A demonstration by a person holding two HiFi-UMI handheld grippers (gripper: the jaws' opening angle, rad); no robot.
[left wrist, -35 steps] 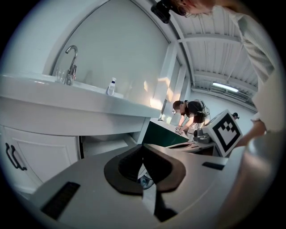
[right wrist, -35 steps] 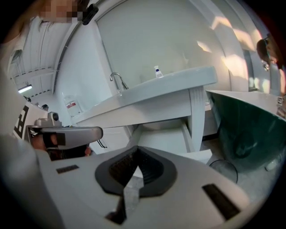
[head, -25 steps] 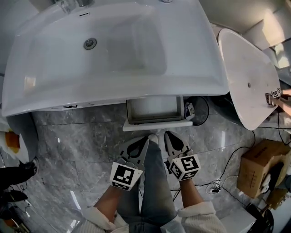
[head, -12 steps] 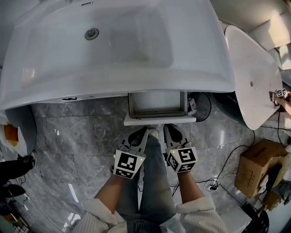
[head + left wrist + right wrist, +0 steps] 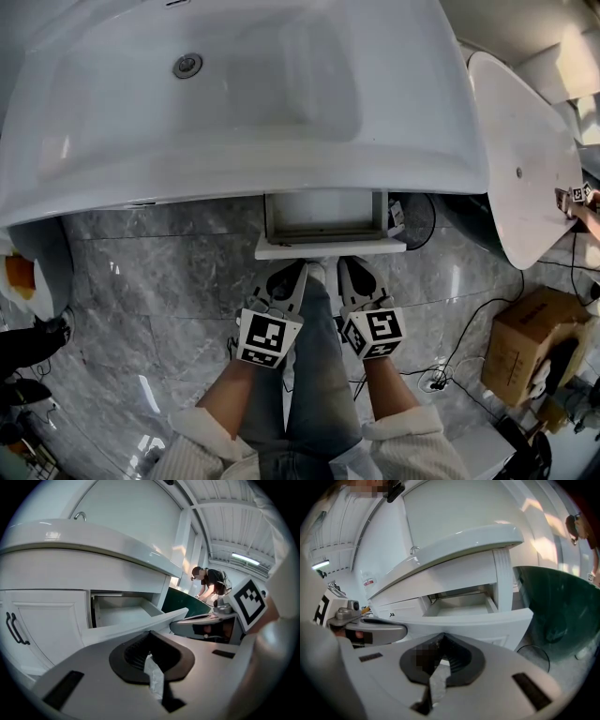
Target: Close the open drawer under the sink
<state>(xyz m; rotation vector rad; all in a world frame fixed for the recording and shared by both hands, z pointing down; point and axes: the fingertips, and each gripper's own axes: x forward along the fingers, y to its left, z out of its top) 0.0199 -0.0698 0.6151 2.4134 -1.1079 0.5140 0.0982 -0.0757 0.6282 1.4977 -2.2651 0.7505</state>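
The white drawer (image 5: 326, 223) stands pulled out under the big white sink (image 5: 234, 103), and its inside looks empty. Its front panel (image 5: 330, 247) faces me. My left gripper (image 5: 296, 269) and right gripper (image 5: 343, 271) are side by side just short of that panel, both shut on nothing. Whether the tips touch the panel I cannot tell. In the left gripper view the drawer (image 5: 123, 612) lies straight ahead of the left gripper (image 5: 151, 633). The right gripper view shows the drawer front (image 5: 487, 619) just beyond the right gripper (image 5: 443, 635).
A second white basin (image 5: 520, 159) leans at the right, with a cardboard box (image 5: 530, 342) and cables (image 5: 441, 380) on the grey marble floor. A cabinet door with a black handle (image 5: 14, 627) is left of the drawer. A person (image 5: 208, 581) bends over far off.
Both grippers have edged forward toward the drawer front, still side by side and shut. The drawer stands open as far as before.
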